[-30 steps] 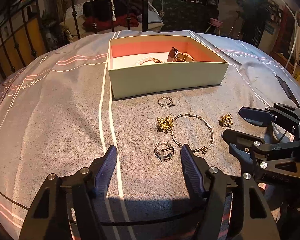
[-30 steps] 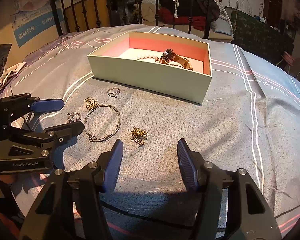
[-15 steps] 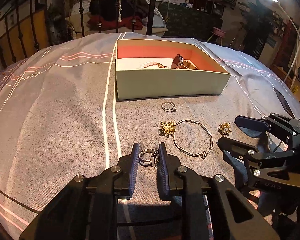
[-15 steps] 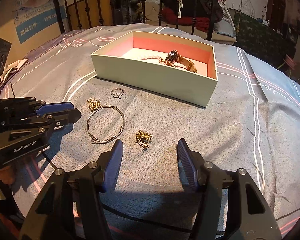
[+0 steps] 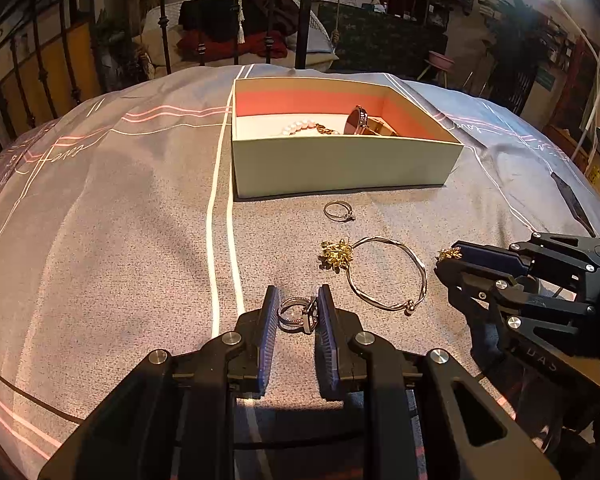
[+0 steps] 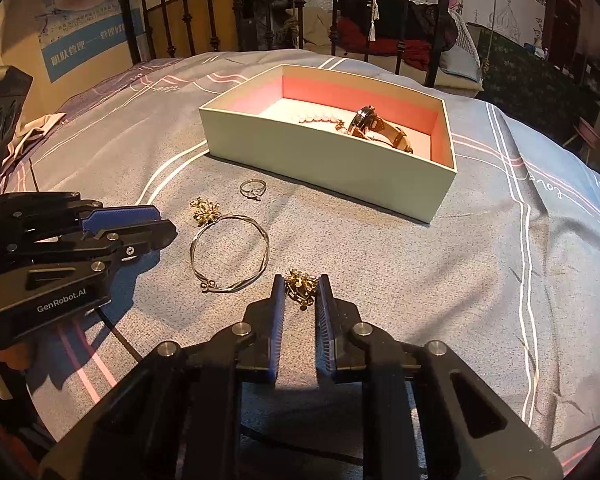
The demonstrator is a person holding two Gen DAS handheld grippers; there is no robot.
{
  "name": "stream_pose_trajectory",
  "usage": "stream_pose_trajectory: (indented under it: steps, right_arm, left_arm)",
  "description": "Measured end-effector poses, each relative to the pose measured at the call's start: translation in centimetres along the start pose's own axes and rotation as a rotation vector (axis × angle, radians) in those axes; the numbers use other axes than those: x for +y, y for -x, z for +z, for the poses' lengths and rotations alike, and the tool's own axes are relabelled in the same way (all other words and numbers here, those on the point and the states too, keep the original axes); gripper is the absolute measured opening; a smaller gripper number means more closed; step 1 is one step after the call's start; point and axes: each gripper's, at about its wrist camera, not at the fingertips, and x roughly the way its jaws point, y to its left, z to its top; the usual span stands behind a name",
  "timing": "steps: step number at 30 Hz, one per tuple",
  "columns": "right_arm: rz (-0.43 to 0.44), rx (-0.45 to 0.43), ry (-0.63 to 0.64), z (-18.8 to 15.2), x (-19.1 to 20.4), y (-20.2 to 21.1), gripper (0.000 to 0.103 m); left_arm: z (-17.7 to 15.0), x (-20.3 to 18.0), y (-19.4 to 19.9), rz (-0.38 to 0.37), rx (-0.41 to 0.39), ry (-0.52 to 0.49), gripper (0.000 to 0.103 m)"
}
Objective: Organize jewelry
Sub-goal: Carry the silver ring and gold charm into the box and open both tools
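My left gripper (image 5: 298,308) is shut on a silver ring with a square face (image 5: 297,315), just above the bedspread. My right gripper (image 6: 300,290) is shut on a gold flower ornament (image 6: 300,286), low over the cloth. A second gold flower ornament (image 5: 335,254), a thin bangle (image 5: 388,274) and a small thin ring (image 5: 339,211) lie between the grippers and the box. The open box (image 5: 340,168), pale outside and pink inside, holds a watch (image 5: 360,121) and a pearl bracelet (image 5: 300,126).
Everything rests on a grey bedspread (image 5: 120,220) with white and pink lines. A dark iron bed frame (image 5: 306,12) stands behind the box. The left gripper's body (image 6: 52,256) sits at the left of the right wrist view, next to the bangle (image 6: 230,256).
The left gripper closed on the square-faced ring and lifted it slightly. The right gripper moved forward and closed on the gold flower ornament.
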Motion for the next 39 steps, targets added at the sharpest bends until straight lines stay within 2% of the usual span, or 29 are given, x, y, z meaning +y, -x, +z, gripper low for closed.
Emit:
stream_pose_trajectory:
  steps: [9,21,32,39]
  right_arm:
    - [0.023,-0.014,-0.031,-0.2,-0.3,0.5,0.017]
    - [0.017,-0.071,-0.055,1.0,-1.6,1.8,0.017]
    - [0.004,-0.168,-0.01,6.7,-3.0,2.7,0.017]
    - [0.002,-0.179,-0.021,9.8,-4.7,1.2,0.017]
  left_arm:
    - [0.7,0.3,0.4,-0.025,0.004,0.026,0.02]
    - [4.5,1.3,2.2,-0.061,-0.074,0.048,0.02]
    - [9.6,1.4,2.0,-0.094,-0.125,0.049,0.02]
    - [12.5,0.6,0.0,-0.095,-0.108,0.037,0.02]
